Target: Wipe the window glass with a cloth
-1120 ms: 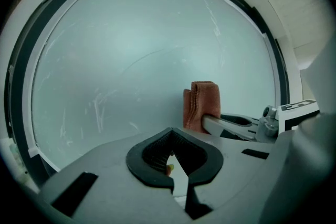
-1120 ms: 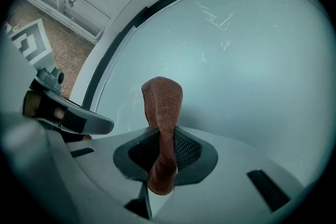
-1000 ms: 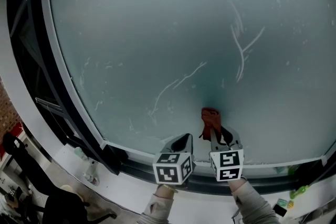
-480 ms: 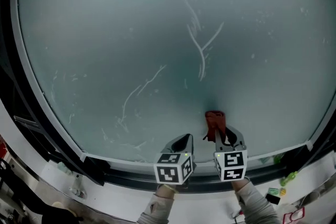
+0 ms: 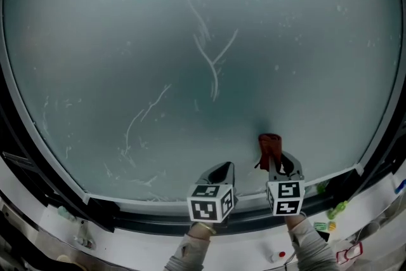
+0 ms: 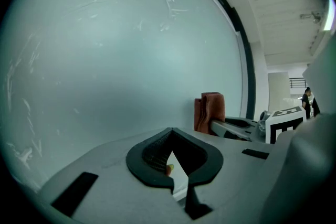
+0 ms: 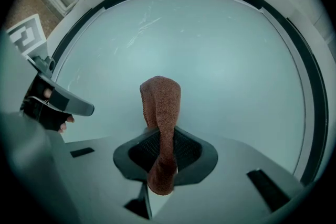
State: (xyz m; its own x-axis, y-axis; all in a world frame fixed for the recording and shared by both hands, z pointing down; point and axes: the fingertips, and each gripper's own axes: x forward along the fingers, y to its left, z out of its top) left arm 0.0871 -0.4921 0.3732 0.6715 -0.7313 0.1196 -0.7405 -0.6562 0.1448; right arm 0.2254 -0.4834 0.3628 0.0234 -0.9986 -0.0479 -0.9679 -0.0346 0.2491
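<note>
The window glass (image 5: 203, 41) is a large frosted pane that fills the head view, with white smear lines (image 5: 212, 57) near its middle. A red-brown cloth (image 5: 269, 145) stands up folded against the lower part of the glass, with my right gripper (image 5: 276, 162) shut on it. In the right gripper view the cloth (image 7: 161, 107) rises out of the shut right gripper (image 7: 164, 139) toward the glass (image 7: 220, 55). My left gripper (image 5: 219, 172) is beside it on the left, jaws shut and empty (image 6: 170, 136). In the left gripper view the cloth (image 6: 210, 110) shows at right.
A dark frame (image 5: 158, 216) and a white sill (image 5: 127, 244) run below the glass. Small green items (image 5: 336, 207) lie on the sill at the right. Fainter scratches (image 5: 136, 124) mark the lower left of the pane. A person (image 6: 307, 101) stands far off in the room.
The head view has swung, so the smear lines now sit further left. The right gripper with the cloth has shifted slightly right along the lower glass. The left gripper holds its place.
</note>
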